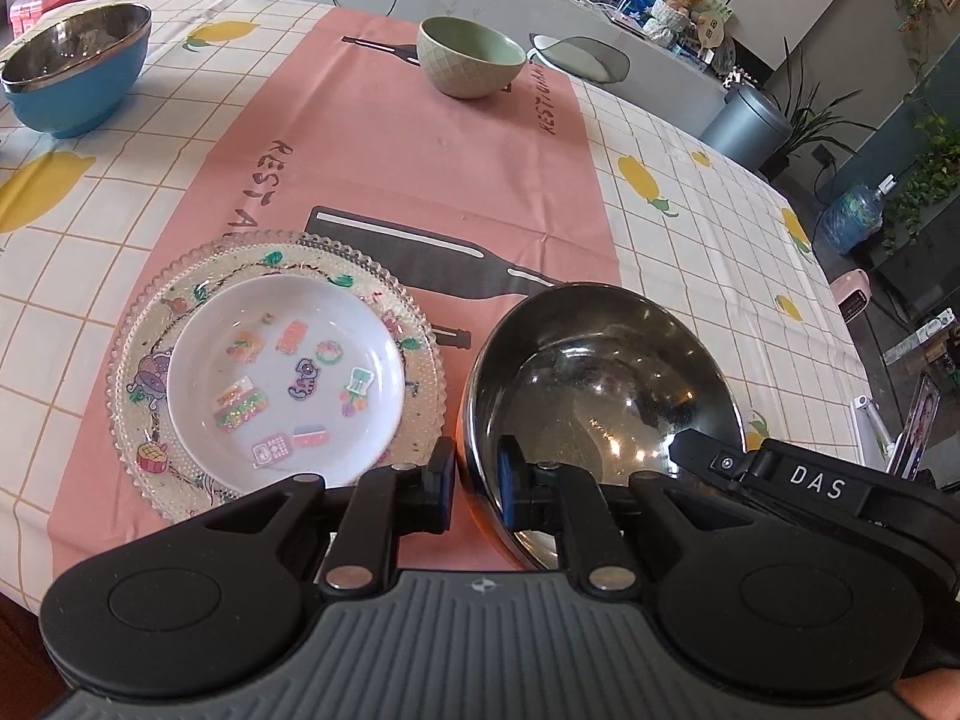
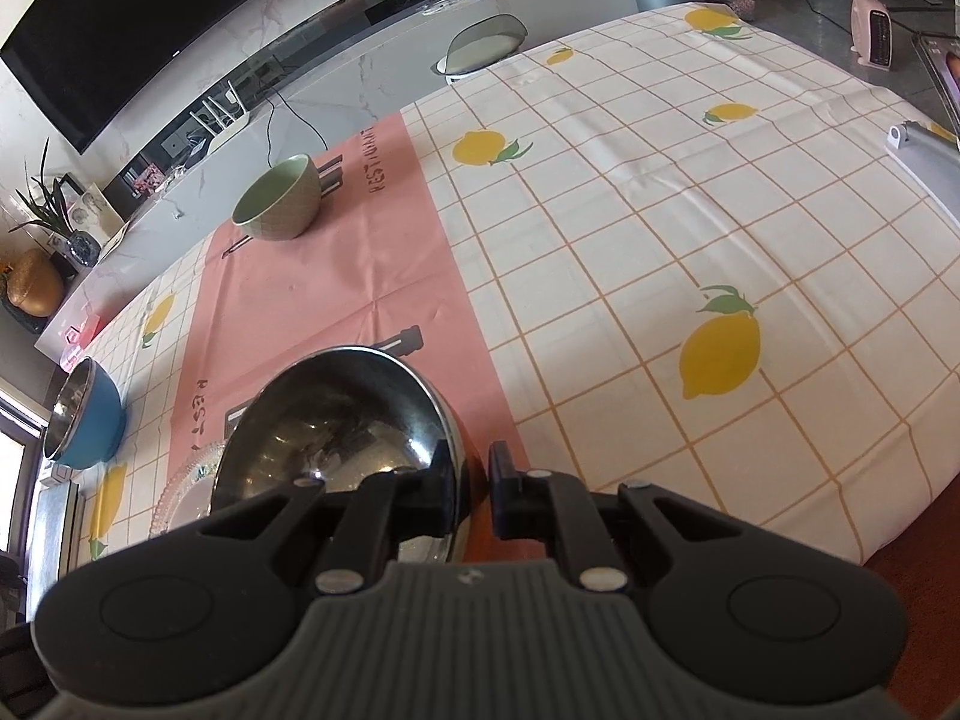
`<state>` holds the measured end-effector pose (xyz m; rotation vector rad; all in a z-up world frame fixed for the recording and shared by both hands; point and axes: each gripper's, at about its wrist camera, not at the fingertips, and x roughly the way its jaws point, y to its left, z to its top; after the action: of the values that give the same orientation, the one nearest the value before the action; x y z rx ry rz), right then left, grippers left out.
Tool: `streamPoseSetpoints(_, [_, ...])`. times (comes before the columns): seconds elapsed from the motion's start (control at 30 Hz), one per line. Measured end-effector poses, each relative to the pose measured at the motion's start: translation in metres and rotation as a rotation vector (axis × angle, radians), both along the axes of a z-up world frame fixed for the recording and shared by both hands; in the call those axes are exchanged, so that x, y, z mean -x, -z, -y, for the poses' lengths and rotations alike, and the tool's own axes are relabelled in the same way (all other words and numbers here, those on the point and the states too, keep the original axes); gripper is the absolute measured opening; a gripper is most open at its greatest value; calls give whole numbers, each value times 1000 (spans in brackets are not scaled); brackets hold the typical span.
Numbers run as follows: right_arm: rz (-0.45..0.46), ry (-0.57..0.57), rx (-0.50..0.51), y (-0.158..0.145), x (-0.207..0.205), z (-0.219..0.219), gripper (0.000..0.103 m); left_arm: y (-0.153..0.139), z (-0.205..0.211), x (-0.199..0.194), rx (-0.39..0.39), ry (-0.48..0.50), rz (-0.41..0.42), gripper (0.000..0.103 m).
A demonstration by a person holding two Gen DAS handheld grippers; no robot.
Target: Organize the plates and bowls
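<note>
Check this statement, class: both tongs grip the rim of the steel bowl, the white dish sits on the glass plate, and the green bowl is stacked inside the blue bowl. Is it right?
One part is wrong. The green bowl stands alone on the pink runner, far from the blue bowl, as the left wrist view shows. The rest holds: left tongs and right tongs grip the steel bowl, and the white dish sits on the glass plate.

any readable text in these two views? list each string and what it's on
"DAS": white letters on the right gripper, seen in the left wrist view at.
"RESTA": on the pink table runner, beside the glass plate, which cuts off the rest.
"RESTAURAN…": partly legible on the runner's far end, near the green bowl.
Stickers in the small white dish: no legible text.
Shelf items in the background: too small to read.
</note>
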<state>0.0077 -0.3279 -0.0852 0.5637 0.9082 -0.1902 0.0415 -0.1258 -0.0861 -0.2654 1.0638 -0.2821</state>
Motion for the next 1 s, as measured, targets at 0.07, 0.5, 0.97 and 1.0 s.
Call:
streamPoseSetpoints(0.07, [-3,0,2,2,-2,0,9,-1,1,-1,-6,5,7,17])
streamPoseSetpoints(0.5, [28,-17,92,-3,-4,-8,24,-9,1,-1,33,23,54,41])
streamPoseSetpoints(0.97, [169,-71,256,-44,4,-34,47,-37,-18,4,-24,-8,142,47])
streamPoseSetpoints(1.0, [183,-82,268,-47,5,-37,49,-40,-23,4,-33,-19,156,47])
